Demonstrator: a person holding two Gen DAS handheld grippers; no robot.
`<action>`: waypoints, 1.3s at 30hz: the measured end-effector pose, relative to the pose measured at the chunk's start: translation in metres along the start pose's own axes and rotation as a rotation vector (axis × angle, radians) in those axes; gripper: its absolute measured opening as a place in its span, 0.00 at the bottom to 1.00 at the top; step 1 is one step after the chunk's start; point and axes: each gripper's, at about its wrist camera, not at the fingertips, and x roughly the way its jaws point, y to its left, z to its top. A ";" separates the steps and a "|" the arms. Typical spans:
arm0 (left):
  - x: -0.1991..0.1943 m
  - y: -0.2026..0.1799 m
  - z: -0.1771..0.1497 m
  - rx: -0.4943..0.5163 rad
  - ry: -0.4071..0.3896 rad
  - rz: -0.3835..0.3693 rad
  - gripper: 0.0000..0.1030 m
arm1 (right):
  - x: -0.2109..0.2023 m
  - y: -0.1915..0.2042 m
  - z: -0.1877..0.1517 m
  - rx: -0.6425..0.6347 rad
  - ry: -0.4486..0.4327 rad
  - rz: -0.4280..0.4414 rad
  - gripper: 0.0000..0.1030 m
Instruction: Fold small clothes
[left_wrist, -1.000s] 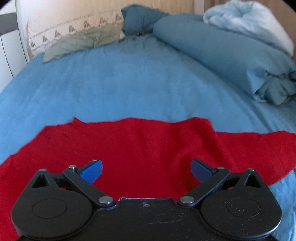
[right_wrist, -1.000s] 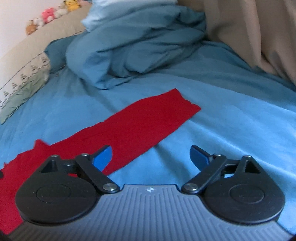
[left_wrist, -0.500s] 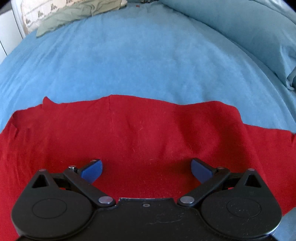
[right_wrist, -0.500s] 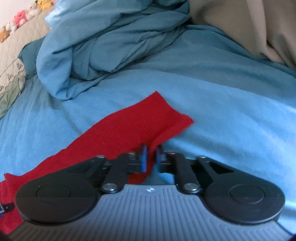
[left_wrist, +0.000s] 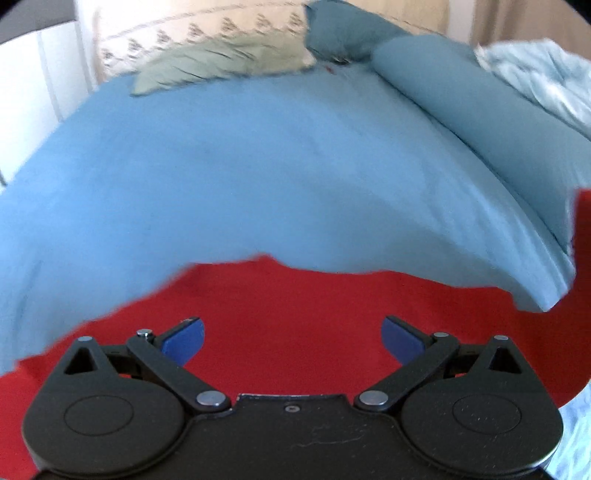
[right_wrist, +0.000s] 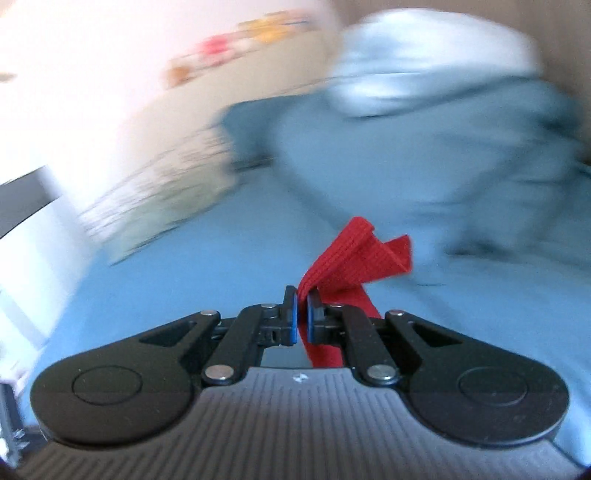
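The red garment (left_wrist: 295, 314) lies spread on the blue bed sheet (left_wrist: 258, 177) along the near edge of the bed. In the left wrist view its cloth fills the space under and ahead of the gripper, and at the right side of that view a strip of it rises off the sheet. In the right wrist view one end of the red garment (right_wrist: 364, 254) is lifted clear of the sheet, its ribbed hem folded over above the fingertips and the rest trailing down under the gripper body.

The right gripper (right_wrist: 302, 314) is clenched on that end, blue pads pressed against the cloth from both sides. The left gripper (left_wrist: 291, 334) is released, its blue fingers spread wide above the garment with nothing pinched between them.

Toward the far edge of the bed lie a pale green pillow (left_wrist: 221, 62), a dark teal pillow (left_wrist: 340, 33), and a rolled blue duvet (left_wrist: 480, 110) along the far right side. The right wrist view is heavily blurred beyond the gripper.
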 end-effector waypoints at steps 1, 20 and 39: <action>-0.005 0.015 -0.002 -0.013 -0.002 0.026 1.00 | 0.011 0.024 -0.008 -0.036 0.022 0.058 0.20; -0.009 0.161 -0.102 -0.367 0.156 -0.051 1.00 | 0.105 0.174 -0.225 -0.552 0.448 0.332 0.65; 0.040 0.056 -0.090 -0.255 0.128 -0.077 0.24 | 0.009 0.058 -0.193 -0.446 0.342 -0.109 0.97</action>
